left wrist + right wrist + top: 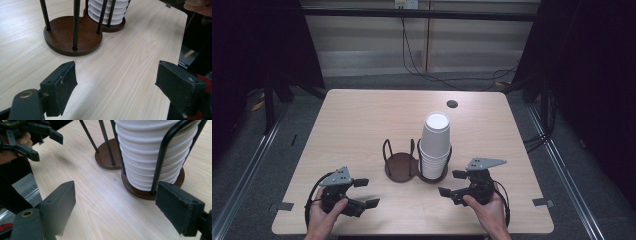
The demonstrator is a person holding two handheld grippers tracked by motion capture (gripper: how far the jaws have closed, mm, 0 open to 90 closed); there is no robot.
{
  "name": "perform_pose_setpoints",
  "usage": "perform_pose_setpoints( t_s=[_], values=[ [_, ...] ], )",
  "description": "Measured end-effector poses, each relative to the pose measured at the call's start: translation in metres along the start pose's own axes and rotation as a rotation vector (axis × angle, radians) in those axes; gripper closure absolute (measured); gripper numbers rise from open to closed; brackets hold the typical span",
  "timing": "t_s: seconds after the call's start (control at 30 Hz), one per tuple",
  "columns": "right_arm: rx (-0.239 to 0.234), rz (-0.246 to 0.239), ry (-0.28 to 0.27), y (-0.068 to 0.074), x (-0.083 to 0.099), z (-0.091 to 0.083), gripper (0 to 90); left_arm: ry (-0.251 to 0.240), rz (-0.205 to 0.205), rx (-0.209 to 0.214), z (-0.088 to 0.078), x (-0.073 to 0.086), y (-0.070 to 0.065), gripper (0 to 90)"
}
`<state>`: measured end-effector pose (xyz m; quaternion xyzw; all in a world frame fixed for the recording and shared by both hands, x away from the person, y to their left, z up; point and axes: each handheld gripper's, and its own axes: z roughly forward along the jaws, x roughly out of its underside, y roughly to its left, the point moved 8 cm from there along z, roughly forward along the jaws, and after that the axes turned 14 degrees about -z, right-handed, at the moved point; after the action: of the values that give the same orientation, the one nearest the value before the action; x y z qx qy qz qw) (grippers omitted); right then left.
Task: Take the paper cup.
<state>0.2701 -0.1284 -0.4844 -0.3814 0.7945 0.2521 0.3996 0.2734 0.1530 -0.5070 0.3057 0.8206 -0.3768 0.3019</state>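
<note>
While both hands rest at the bottom of the high view, we see the left gripper (363,192) at lower left and the right gripper (449,183) at lower right, each with jaws apart and nothing between them. The cup stack (435,145) stands at frame centre in the right ring of the holder (401,167); the left ring sits empty on the table (357,120).
</note>
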Motion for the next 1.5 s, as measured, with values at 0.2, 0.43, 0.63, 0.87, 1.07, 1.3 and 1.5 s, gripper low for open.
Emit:
perform_pose_setpoints(
  t_s=[0.2, 0.43, 0.63, 0.87, 1.07, 1.3, 1.5],
  values=[
    [-0.013, 0.001, -0.010, -0.002, -0.008, -0.007, 16.5, -0.011, -0.002, -0.003, -0.001, -0.001, 0.001, 16.5],
    [-0.024, -0.012, -0.016, -0.006, -0.023, -0.015, 16.7, -0.009, -0.013, -0.007, 0.000, 0.000, 0.003, 16.5],
    [-0.054, -0.032, -0.019, -0.006, -0.036, -0.019, 21.3, -0.009, -0.020, -0.010, 0.000, 0.000, 0.003, 16.5],
    [-0.059, -0.059, -0.013, -0.011, -0.055, -0.025, 19.9, -0.002, -0.012, -0.014, 0.000, 0.000, 0.003, 16.5],
    [-0.058, -0.066, -0.023, -0.019, -0.071, -0.032, 17.0, 0.001, -0.011, -0.009, 0.000, 0.000, 0.003, 16.5],
    [-0.058, -0.079, -0.015, -0.025, -0.088, -0.032, 17.0, 0.008, -0.005, -0.009, 0.001, 0.000, 0.003, 16.5],
    [-0.048, -0.092, -0.002, -0.031, -0.103, -0.032, 17.1, 0.008, -0.004, -0.006, 0.001, 0.001, 0.002, 16.5]
  ],
)
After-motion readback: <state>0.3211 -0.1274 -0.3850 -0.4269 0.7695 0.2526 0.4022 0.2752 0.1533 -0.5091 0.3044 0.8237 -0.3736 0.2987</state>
